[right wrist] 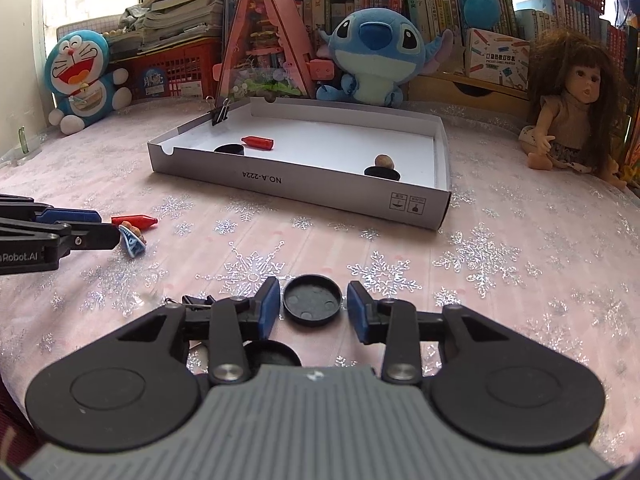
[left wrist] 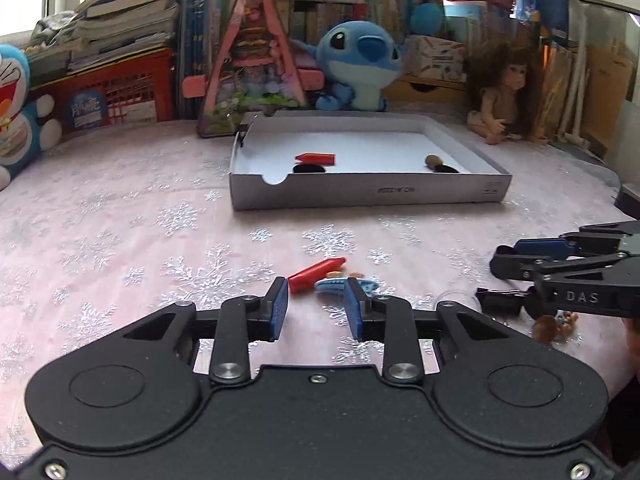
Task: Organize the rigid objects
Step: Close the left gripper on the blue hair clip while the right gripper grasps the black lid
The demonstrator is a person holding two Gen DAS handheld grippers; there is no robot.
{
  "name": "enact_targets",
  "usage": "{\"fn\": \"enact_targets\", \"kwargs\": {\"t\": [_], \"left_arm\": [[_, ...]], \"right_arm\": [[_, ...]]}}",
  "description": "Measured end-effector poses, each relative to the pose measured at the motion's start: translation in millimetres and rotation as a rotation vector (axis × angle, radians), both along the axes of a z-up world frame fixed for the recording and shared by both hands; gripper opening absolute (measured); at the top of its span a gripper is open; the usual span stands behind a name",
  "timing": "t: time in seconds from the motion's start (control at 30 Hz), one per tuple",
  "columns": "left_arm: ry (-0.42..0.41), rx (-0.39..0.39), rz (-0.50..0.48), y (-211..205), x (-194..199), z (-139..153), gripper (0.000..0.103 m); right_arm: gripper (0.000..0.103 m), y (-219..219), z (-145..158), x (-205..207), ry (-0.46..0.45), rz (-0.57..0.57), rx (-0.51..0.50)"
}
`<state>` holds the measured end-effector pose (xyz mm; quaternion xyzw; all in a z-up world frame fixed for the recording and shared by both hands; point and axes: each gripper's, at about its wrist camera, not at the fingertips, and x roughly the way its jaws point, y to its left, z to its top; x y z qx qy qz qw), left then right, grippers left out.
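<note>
A shallow white cardboard box (left wrist: 360, 194) (right wrist: 288, 184) lies on the table. In it are a red crayon-like piece (left wrist: 316, 158) (right wrist: 259, 142), two black round lids and a brown ball (right wrist: 384, 161). My left gripper (left wrist: 318, 292) is open just before a second red piece (left wrist: 316, 274) (right wrist: 134, 221) and a small blue shell-like toy (left wrist: 340, 285) (right wrist: 134, 242). My right gripper (right wrist: 313, 300) is open around a black round lid (right wrist: 313, 299) on the cloth, pads apart from its rim. Another black lid (right wrist: 272, 354) lies under the right gripper.
A black binder clip (right wrist: 198, 301) lies left of the right gripper; another is clipped on the box corner (right wrist: 219, 114). Plush toys, a doll (right wrist: 572, 108), a pink triangular house (right wrist: 266, 40), red baskets and books line the back. A small amber figurine (left wrist: 554, 326) lies near the right gripper.
</note>
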<state>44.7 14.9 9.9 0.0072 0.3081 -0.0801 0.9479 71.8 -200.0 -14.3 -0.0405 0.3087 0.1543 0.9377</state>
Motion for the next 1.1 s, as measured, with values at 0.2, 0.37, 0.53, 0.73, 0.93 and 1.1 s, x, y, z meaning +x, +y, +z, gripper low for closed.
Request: {"fn": "enact_targets", "kwargs": {"t": [0.2, 0.37, 0.53, 0.73, 0.93, 1.1], "left_arm": [[0.019, 0.0, -0.024, -9.1, 1.5, -3.7, 0.031], [0.006, 0.004, -0.02, -12.1, 5.1, -6.0, 0.039], [0.01, 0.012, -0.029, -15.4, 7.6, -9.0, 0.042], [0.014, -0.025, -0.004, -17.6, 10.0, -12.1, 0.042], [0.005, -0.026, 0.007, -21.0, 11.4, -14.4, 0.035], [0.002, -0.023, 0.002, -22.6, 9.6, -13.3, 0.035]], "right_arm": [[0.057, -1.2, -1.3, -1.9, -0.009, -0.008, 0.006], [0.061, -2.6, -4.8, -6.2, -0.037, -0.027, 0.013], [0.062, -2.0, -6.4, -8.8, -0.061, -0.034, 0.007], [0.062, -1.9, -7.1, -9.8, -0.068, -0.039, 0.01], [0.062, -2.3, -7.3, -10.3, -0.07, -0.034, 0.013], [0.037, -0.7, -5.5, -15.4, -0.068, 0.017, 0.036]]}}
